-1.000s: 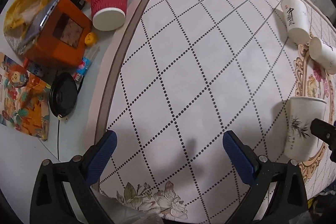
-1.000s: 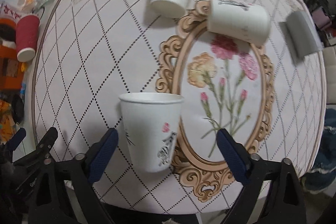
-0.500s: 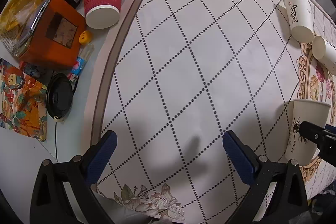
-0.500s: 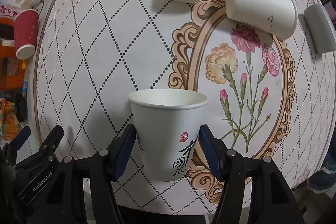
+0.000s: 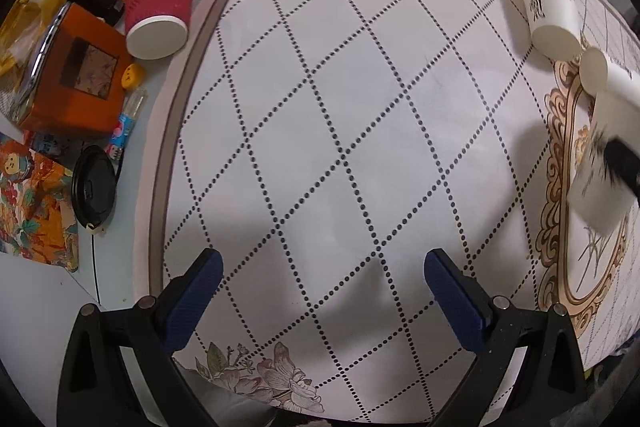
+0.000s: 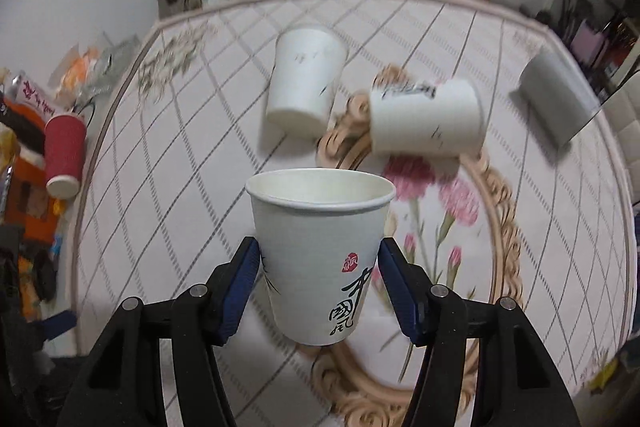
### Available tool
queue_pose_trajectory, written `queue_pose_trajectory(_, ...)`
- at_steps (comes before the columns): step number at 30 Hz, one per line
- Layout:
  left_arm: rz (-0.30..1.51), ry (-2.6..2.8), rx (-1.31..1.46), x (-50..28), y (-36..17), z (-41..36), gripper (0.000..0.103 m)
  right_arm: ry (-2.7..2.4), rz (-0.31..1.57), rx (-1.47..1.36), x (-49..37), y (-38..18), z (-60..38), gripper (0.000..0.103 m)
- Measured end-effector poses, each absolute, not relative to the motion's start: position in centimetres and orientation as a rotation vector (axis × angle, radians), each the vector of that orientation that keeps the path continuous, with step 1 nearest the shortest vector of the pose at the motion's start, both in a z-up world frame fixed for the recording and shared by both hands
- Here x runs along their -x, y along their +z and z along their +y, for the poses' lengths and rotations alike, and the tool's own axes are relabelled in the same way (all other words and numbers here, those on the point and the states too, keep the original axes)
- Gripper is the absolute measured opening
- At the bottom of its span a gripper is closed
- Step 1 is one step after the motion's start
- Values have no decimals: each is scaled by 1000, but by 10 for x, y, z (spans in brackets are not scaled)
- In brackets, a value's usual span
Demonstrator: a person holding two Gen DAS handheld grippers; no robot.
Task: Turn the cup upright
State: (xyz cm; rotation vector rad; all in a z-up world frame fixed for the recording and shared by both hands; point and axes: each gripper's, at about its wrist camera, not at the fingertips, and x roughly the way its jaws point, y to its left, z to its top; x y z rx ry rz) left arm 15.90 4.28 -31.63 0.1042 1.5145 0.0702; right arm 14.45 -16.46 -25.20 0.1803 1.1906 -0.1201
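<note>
My right gripper (image 6: 318,279) is shut on a white paper cup (image 6: 316,251) with black calligraphy and a red stamp. The cup is mouth up and lifted off the table. It shows blurred at the right edge of the left wrist view (image 5: 604,179). Two more white cups lie on their sides behind it: one to the left (image 6: 304,83) and one to the right (image 6: 424,119); both also show in the left wrist view (image 5: 550,15) (image 5: 608,71). My left gripper (image 5: 320,287) is open and empty over the checked tablecloth (image 5: 340,107).
A red ribbed cup (image 5: 160,3) lies on its side at the table's left edge, beside an orange box (image 5: 76,75), a black lid (image 5: 94,187) and snack packets. A grey cup (image 6: 560,99) lies at the far right. Chairs stand behind the table.
My right gripper closed on the upright cup and lifted it; its view tilted up toward the far side of the table. My left gripper drifted slightly, still open.
</note>
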Motion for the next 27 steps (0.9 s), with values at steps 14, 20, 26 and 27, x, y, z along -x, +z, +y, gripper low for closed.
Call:
queue_pose_trajectory(14, 1500, 52, -153, -128, -333, 32, 103, -146, 1023, -39, -101, -268, -137, 65)
queue_pose_trajectory(20, 1462, 27, -153, -96, -326, 36, 103, -134, 1109, -58, -79, -280, -139, 77)
queue_pose_trajectory(26, 1411, 1, -154, -72, -303, 36, 103, -168, 1106, -58, -50, -268, -140, 85)
queue_pose_trajectory(27, 1402, -3, -153, -67, -298, 35, 103, -173, 1107, -59, -45, -264, -141, 86)
